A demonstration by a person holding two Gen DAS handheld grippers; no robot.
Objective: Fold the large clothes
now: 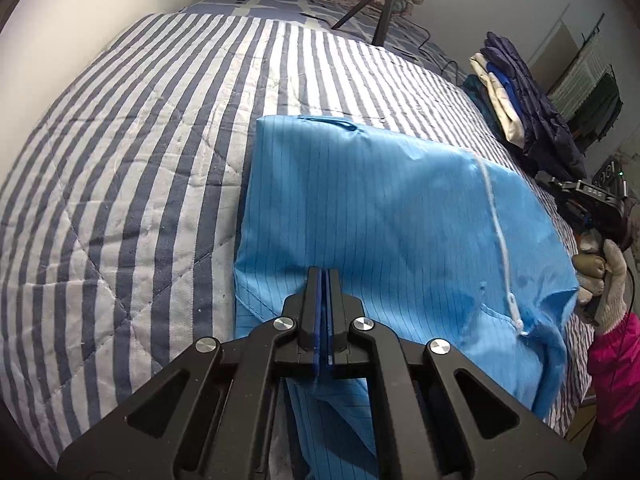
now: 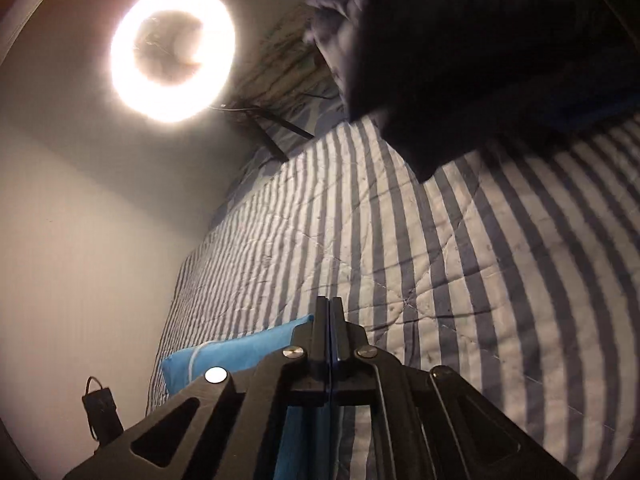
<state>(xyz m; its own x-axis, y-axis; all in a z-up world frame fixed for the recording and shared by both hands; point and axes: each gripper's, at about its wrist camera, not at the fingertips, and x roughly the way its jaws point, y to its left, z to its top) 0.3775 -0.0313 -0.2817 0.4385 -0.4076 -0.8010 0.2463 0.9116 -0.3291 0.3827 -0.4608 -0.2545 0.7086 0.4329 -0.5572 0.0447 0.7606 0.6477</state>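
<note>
On the bed: blue-and-white striped quilted cover, spread flat, wall along the far side.
Garment: bright blue pinstriped cloth garment, folded into a rough rectangle, lying on the quilt near its near edge; white drawstring cord running down across its right part; one flap hanging over the bed's edge below.
Left gripper: black two-finger tongs with blue pads, pressed together, tips over the garment's near edge; whether cloth is pinched between them cannot be told.
Right gripper: black tongs, pressed together, nothing visible between the tips, pointing across bare quilt; blue garment to its left and beneath.
Right hand: white knit glove, pink sleeve, beside the garment's right edge.
Far right: pile of folded clothes, dark blue, cream and teal, well apart from the garment.
Overhead: glowing ring light on black tripod.
</note>
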